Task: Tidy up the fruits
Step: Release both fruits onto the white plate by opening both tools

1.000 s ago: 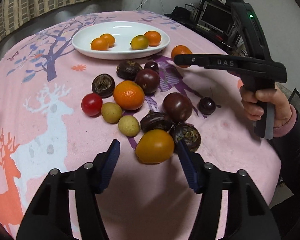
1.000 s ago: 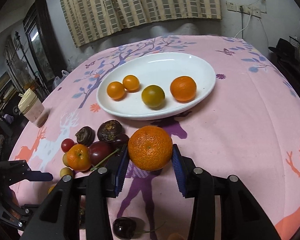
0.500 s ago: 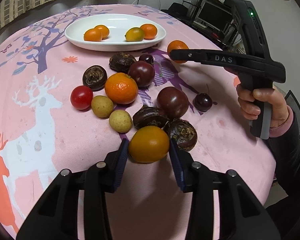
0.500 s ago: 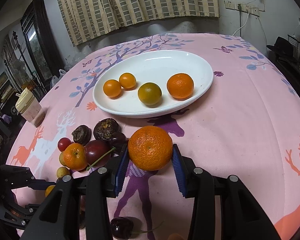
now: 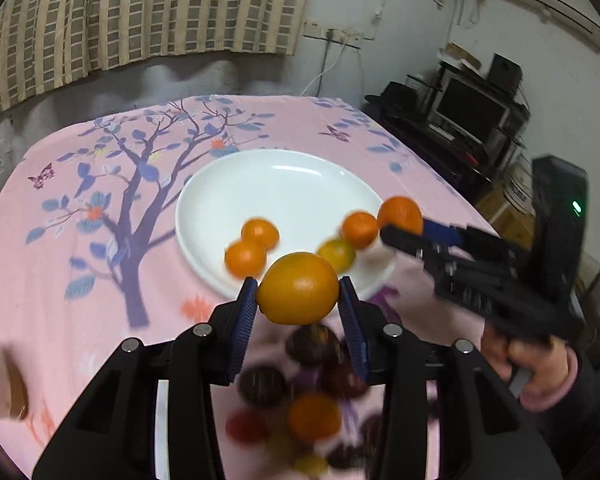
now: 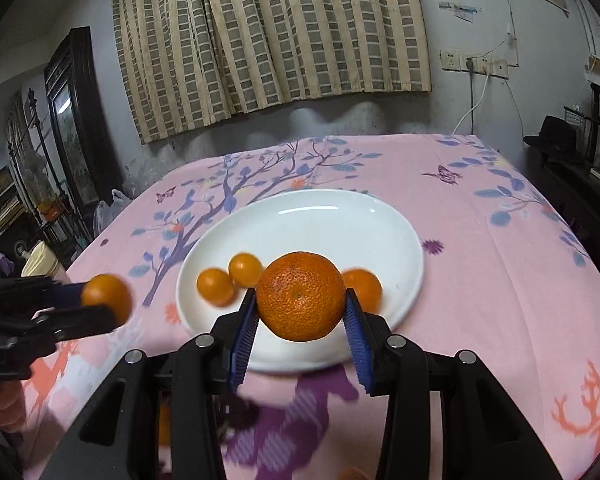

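Note:
My left gripper [image 5: 298,306] is shut on a smooth yellow-orange fruit [image 5: 298,288] and holds it in the air in front of the white oval plate [image 5: 284,184]. My right gripper [image 6: 300,314] is shut on a dimpled orange [image 6: 300,296], lifted over the plate's near rim [image 6: 300,364]. The plate holds two small orange fruits [image 6: 230,280], a larger orange [image 6: 366,286] and a yellow-green one [image 5: 338,254]. In the left wrist view the right gripper [image 5: 414,228] with its orange [image 5: 400,214] is at the plate's right edge. In the right wrist view the left gripper [image 6: 96,306] is at far left.
A blurred heap of dark, red and orange fruits [image 5: 312,400] lies on the pink tablecloth [image 5: 100,280] below my left gripper. A jar [image 5: 0,380] stands at the table's left edge. A shelf with a monitor [image 5: 472,116] stands to the right.
Both grippers have lifted their fruits off the table and moved towards the plate. The left gripper closed on the yellow-orange fruit and rose clear of the heap.

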A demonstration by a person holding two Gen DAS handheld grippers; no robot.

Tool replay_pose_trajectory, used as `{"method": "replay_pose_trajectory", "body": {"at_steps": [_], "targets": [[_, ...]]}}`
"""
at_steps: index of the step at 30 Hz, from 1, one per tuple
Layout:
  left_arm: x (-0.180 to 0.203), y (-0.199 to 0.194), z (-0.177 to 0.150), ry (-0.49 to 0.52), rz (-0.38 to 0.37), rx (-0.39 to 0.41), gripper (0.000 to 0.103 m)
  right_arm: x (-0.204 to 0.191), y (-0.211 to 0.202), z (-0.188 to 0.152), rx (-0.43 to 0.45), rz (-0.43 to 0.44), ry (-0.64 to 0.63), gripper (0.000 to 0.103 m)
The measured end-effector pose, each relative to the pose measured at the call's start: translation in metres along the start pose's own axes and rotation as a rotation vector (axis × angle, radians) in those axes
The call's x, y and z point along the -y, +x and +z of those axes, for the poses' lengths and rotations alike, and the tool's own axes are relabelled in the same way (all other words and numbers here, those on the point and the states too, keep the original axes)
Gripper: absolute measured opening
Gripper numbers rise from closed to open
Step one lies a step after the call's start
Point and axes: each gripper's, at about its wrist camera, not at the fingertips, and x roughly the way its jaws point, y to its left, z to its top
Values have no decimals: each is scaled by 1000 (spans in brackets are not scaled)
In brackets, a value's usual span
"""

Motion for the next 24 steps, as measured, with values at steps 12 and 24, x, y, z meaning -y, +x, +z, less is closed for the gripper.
{"method": "replay_pose_trajectory", "body": {"at_steps": [12, 24], "targets": [[-13, 58, 25, -68, 87, -55, 85, 16, 30, 14, -83, 71, 64, 58], [-25, -52, -75, -153, 206, 53, 95, -37, -52, -51, -134, 160, -100, 60]]}}
